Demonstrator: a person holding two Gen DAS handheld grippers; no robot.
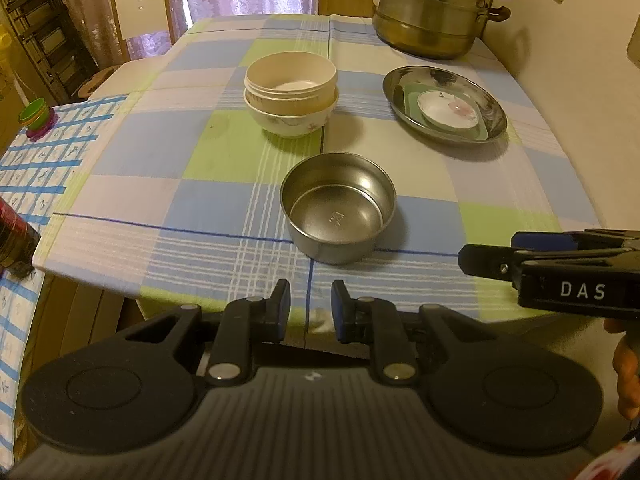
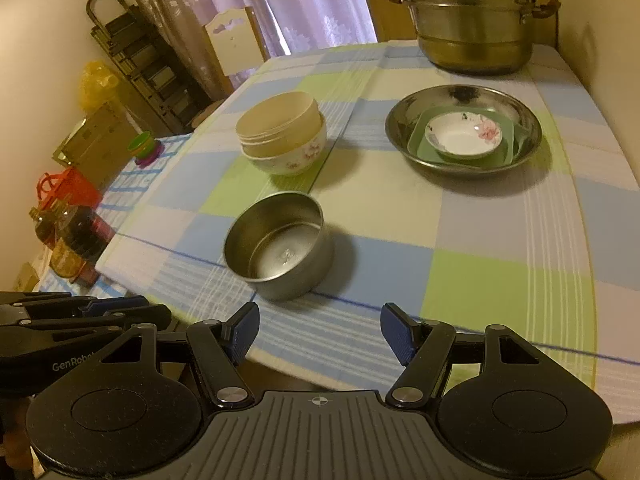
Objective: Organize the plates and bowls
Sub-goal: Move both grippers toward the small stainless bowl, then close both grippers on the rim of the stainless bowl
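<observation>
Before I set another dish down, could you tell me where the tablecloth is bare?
Bare cloth lies right of the steel bowl, in front of the metal plate, and between the stacked bowls and that plate. The far corner is crowded by the steamer pot. Both grippers hover at the near edge.
</observation>
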